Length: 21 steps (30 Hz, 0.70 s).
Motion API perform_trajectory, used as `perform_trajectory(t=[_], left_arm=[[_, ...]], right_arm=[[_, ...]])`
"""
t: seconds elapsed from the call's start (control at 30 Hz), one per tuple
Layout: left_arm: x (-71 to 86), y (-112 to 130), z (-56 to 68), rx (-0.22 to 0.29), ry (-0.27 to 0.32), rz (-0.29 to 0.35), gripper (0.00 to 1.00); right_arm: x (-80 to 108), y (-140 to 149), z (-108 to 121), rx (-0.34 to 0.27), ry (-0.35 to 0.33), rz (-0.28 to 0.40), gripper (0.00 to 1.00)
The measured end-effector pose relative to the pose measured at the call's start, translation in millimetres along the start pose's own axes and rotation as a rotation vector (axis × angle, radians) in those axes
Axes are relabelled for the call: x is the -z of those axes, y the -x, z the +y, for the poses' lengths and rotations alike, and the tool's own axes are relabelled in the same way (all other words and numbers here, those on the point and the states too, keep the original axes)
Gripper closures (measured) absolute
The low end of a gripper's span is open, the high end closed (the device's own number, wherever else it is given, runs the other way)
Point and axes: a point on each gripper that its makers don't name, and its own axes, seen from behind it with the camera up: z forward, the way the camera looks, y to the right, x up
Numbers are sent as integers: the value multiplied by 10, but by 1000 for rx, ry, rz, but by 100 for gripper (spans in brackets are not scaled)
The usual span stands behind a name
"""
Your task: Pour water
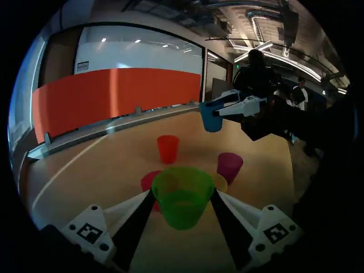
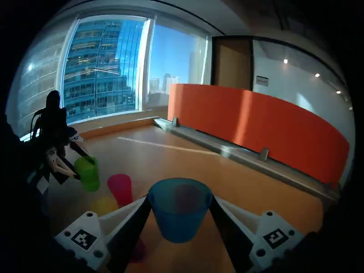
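My left gripper (image 1: 183, 196) is shut on a translucent green cup (image 1: 182, 204), held upright just above the wooden table (image 1: 100, 173). Up to the right, my right gripper (image 1: 233, 105) carries a blue cup (image 1: 211, 118) high over the table. In the right gripper view that gripper (image 2: 180, 202) is shut on the blue cup (image 2: 180, 216), also upright. Off to the left there, the left gripper (image 2: 73, 167) holds the green cup (image 2: 87, 174). I cannot tell whether either cup holds water.
An orange cup (image 1: 168, 148) and a magenta cup (image 1: 229, 166) stand on the table, with a red cup (image 1: 147, 181) and a yellow cup (image 1: 222, 183) partly behind the green one. An orange partition (image 1: 113, 98) runs past the table's far edge. People (image 1: 300, 95) stand at the back right.
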Motion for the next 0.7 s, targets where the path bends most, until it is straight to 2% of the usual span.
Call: perform_trajectory(t=[0.27,0.7], left_arm=[[-105,214,48,-23,43,-68,14],[-219,378,137,-52,126,-134,14]], right_arm=[[-123,163,36,-6,-9,-35,8],[-309,406,48,-2,-29,-94,8]])
